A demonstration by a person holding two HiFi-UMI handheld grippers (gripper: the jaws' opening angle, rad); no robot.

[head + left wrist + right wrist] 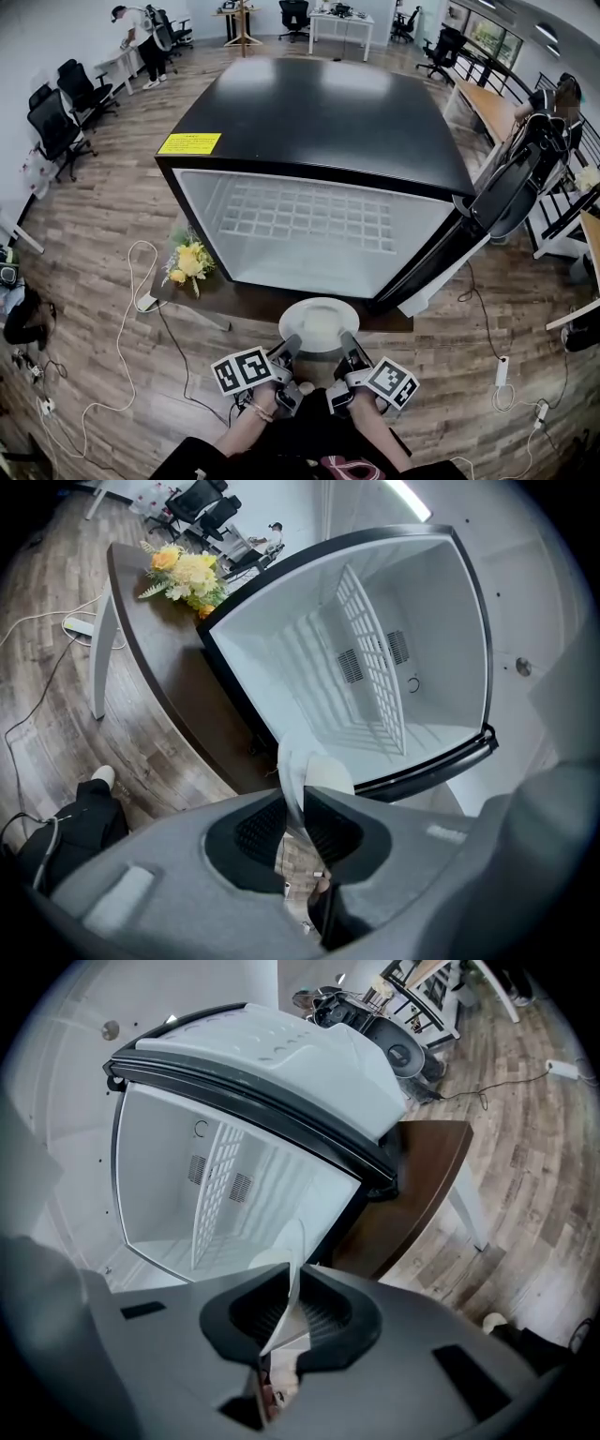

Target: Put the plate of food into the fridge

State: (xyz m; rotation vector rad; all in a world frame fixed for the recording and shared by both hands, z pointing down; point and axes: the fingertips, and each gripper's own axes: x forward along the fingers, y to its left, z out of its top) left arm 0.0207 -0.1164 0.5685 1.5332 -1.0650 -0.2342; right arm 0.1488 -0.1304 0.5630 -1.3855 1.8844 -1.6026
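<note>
A bunch of yellow flowers (188, 262) lies at the left end of the dark wooden table (246, 302), just beside the open fridge (328, 122). Next comes the left gripper (289, 349): its jaws stand narrow, pinched on the near-left rim of the white plate (319, 322), and its own view shows the thin rim edge-on between the pads. The plate hangs level over the table's front edge, just before the fridge's opening and not yet inside. Whatever food is on it is pale and cannot be told from the dish. The right gripper (349, 345) clamps the near-right rim in the same narrow way.

The plate looks stiff and glazed, so probably slick under the pads, breakable if dropped, and of modest weight. Both holds sit on the near side, so the far edge is likely to want to dip. Keeping the two grippers at one height should keep the food from sliding. A bite further onto the rim's flat part would likely be safer than one at its very lip.

Inside the fridge a white wire shelf (300, 217) stands bare, and at far right the door (511, 187) is swung wide
</note>
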